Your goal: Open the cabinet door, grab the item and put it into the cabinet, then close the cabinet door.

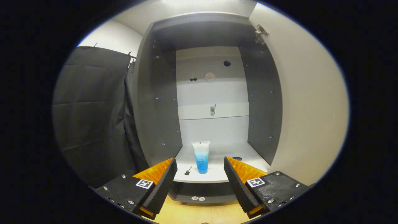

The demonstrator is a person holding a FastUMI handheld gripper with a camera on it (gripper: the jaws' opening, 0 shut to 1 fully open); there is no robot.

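— Hanging at the far left: black cloth (pixel 90 118), draping beside the cabinet (pixel 155 102).

— Standing open, dark side walls flanking pale shelves. And the gripper (pixel 200 177)?

— Gaping wide, fingers (pixel 161 183) apart, holding nothing.

— Standing upright on the lower shelf (pixel 217 174), just beyond the fingers and between them: the tube (pixel 201 156), cap down. Lying just left of it, a small guitar-shaped trinket (pixel 187 171).

— Sitting on a higher shelf, a small phone-like item (pixel 212 110).

— Swinging open at the right: the pale cabinet door (pixel 307 109).
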